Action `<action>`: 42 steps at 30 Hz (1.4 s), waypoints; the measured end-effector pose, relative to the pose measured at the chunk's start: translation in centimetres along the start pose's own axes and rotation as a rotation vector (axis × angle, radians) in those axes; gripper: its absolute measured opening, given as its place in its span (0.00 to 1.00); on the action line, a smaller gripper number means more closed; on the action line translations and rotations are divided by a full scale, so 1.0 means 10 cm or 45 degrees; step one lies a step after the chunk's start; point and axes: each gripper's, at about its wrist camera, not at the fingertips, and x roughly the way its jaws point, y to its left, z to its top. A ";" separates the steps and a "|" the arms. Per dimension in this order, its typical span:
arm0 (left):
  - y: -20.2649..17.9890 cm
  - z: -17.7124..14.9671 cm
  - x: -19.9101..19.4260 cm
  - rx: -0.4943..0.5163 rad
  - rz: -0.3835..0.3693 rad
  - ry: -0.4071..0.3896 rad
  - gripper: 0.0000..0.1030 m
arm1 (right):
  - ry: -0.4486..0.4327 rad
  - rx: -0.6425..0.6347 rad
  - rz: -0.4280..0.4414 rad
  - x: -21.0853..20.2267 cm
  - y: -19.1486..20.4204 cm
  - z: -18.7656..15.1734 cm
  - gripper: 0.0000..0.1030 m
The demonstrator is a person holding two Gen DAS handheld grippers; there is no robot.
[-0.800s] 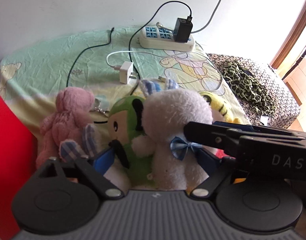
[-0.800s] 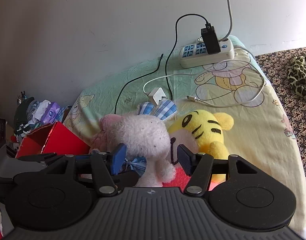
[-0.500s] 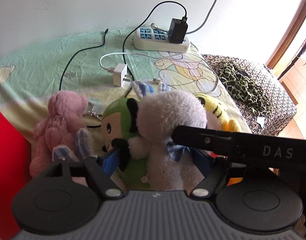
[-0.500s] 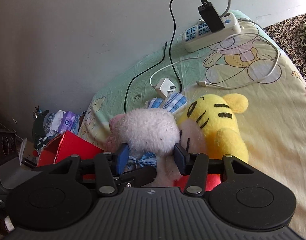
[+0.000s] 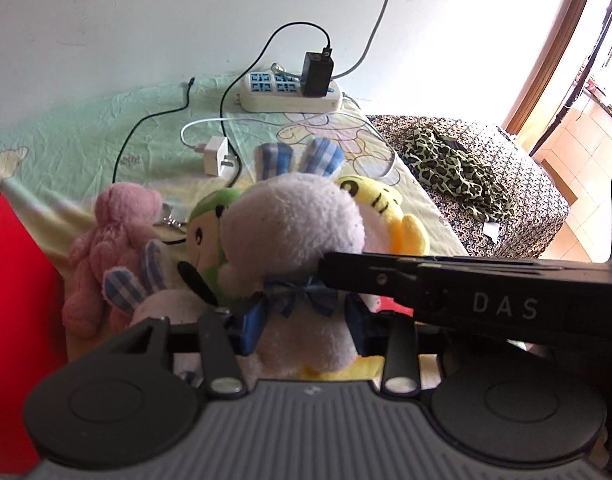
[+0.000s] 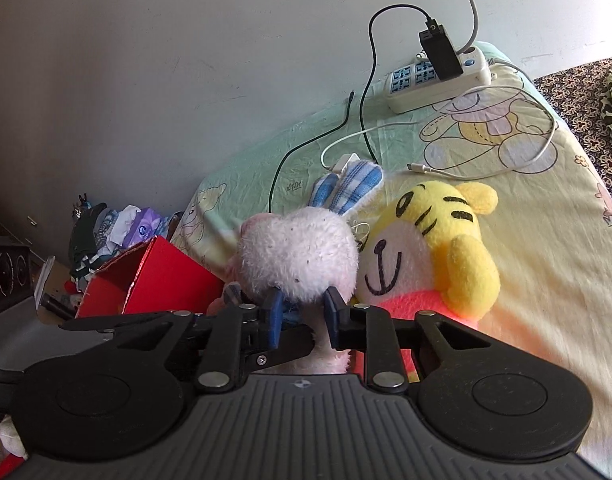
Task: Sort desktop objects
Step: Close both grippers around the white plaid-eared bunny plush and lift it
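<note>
Squeezing fluffy white rabbit [image 6: 300,258], both claws

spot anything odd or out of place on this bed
Both grippers, left and right, pinch the same white plush rabbit at its neck. A white charger cable sprawls loose across the cartoon bedsheet.

**Both claws close in on the white rabbit**

The left claw [image 5: 302,322] has narrowed its blue pads from a wide spread until they press the white rabbit's [image 5: 294,240] body below the bow. The right claw [image 6: 302,314] has likewise drawn in, now pinching the rabbit's neck under its head. The green plush [image 5: 210,224], earlier between the left claw's fingers, now sits left of them.
</note>
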 end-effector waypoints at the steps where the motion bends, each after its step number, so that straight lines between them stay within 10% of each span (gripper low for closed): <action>1: 0.00 -0.03 -0.05 -0.002 -0.010 -0.013 0.37 | -0.006 -0.001 -0.004 -0.02 0.04 -0.01 0.20; 4: 0.02 -0.11 -0.18 0.002 -0.058 -0.031 0.32 | -0.008 0.018 0.066 -0.09 0.12 -0.06 0.01; 9: 0.04 -0.27 -0.20 0.024 0.016 -0.041 0.40 | -0.042 -0.016 -0.080 -0.06 0.26 -0.24 0.01; 17: 0.29 -0.09 -0.08 -0.044 -0.021 -0.129 0.90 | -0.151 -0.035 -0.166 -0.11 0.18 -0.20 0.47; 20: 0.27 0.00 0.08 -0.048 -0.029 -0.109 0.85 | -0.169 -0.019 -0.186 0.03 0.11 -0.09 0.65; 32: 0.25 -0.01 0.25 -0.061 -0.103 -0.020 0.53 | -0.084 0.161 -0.066 0.24 -0.05 -0.10 0.52; 42: 0.03 -0.22 -0.49 0.053 -0.033 -0.218 0.53 | -0.083 0.163 0.104 -0.23 0.19 -0.25 0.49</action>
